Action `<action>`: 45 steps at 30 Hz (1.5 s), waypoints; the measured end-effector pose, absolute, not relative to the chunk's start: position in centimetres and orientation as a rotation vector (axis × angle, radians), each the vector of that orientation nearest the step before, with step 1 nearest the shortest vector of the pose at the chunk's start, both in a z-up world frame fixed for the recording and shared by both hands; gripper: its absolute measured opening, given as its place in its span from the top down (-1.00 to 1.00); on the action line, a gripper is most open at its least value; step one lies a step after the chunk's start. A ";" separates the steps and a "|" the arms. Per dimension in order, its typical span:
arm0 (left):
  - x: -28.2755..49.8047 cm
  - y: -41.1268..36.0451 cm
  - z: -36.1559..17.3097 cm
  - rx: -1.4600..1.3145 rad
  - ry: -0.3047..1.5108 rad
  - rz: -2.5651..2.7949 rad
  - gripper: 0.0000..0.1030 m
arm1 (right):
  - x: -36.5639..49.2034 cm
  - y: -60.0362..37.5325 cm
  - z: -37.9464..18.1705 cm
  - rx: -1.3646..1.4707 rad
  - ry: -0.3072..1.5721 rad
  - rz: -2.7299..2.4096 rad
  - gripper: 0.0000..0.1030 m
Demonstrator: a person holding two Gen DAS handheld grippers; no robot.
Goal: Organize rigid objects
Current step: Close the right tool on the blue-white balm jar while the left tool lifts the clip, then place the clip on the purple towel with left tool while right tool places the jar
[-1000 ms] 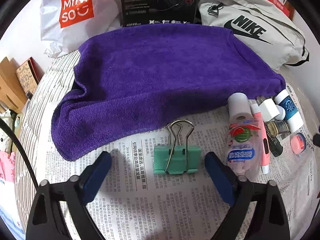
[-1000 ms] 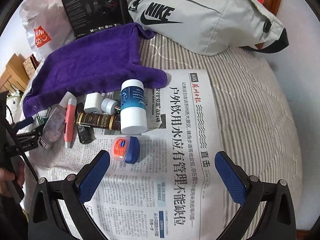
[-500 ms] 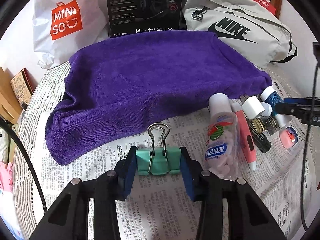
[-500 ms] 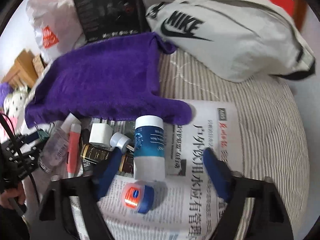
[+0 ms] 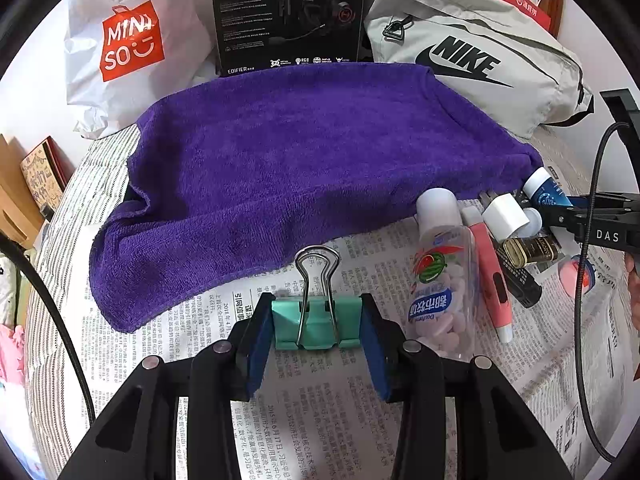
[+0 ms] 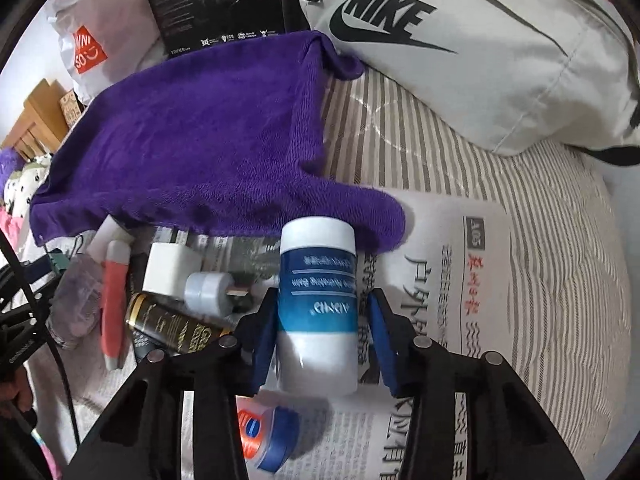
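- The left gripper (image 5: 316,330) is closed on the green binder clip (image 5: 316,326), its blue pads pressed against the clip's two ends. The clip sits on the newspaper (image 5: 320,408) just in front of the purple towel (image 5: 304,168), with its wire handles pointing away from the camera towards the towel.
- The right gripper (image 6: 318,336) is nearly closed around the blue-and-white bottle (image 6: 318,304); the left pad touches it, and a narrow gap shows at the right pad. The bottle is a smooth cylinder with a white cap, its long axis along the fingers and its cap towards the towel.
- The towel is thick, fuzzy terry, loosely rumpled.
- A clear bottle (image 5: 438,280) lying on the newspaper holds pale pink tablets, with its white cap towards the towel.
- Beside it lie a pink pen-like tube (image 5: 488,272), a white cube-shaped plug (image 6: 170,270), a dark gold-lettered tube (image 6: 176,326) and a small blue-lidded jar (image 6: 268,438).
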State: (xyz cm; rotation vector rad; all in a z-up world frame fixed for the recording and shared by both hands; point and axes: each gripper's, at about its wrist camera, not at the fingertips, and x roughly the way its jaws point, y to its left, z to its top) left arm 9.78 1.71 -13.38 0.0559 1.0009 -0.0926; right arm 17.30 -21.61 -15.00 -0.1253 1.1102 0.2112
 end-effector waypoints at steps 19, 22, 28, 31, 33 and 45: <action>8.7 3.9 -10.1 -0.070 0.999 -0.126 0.24 | 15.2 -23.6 -12.0 -0.024 1.130 0.315 0.30; 8.7 4.2 -8.8 -0.089 0.979 -0.138 0.24 | 15.1 -23.3 -11.6 -0.017 1.122 0.335 0.30; 9.6 4.2 -6.4 -0.059 0.935 -0.145 0.24 | 15.4 -22.3 -10.8 -0.023 1.105 0.386 0.30; 10.5 4.1 -5.8 -0.051 0.929 -0.160 0.24 | 15.9 -21.8 -10.2 -0.030 1.093 0.404 0.30; 11.2 4.0 -5.4 -0.047 0.929 -0.170 0.24 | 16.3 -21.5 -9.8 -0.036 1.084 0.412 0.30; 18.3 5.6 -5.4 -0.072 0.934 -0.160 0.24 | 22.5 -17.9 -7.9 -0.088 1.024 0.472 0.30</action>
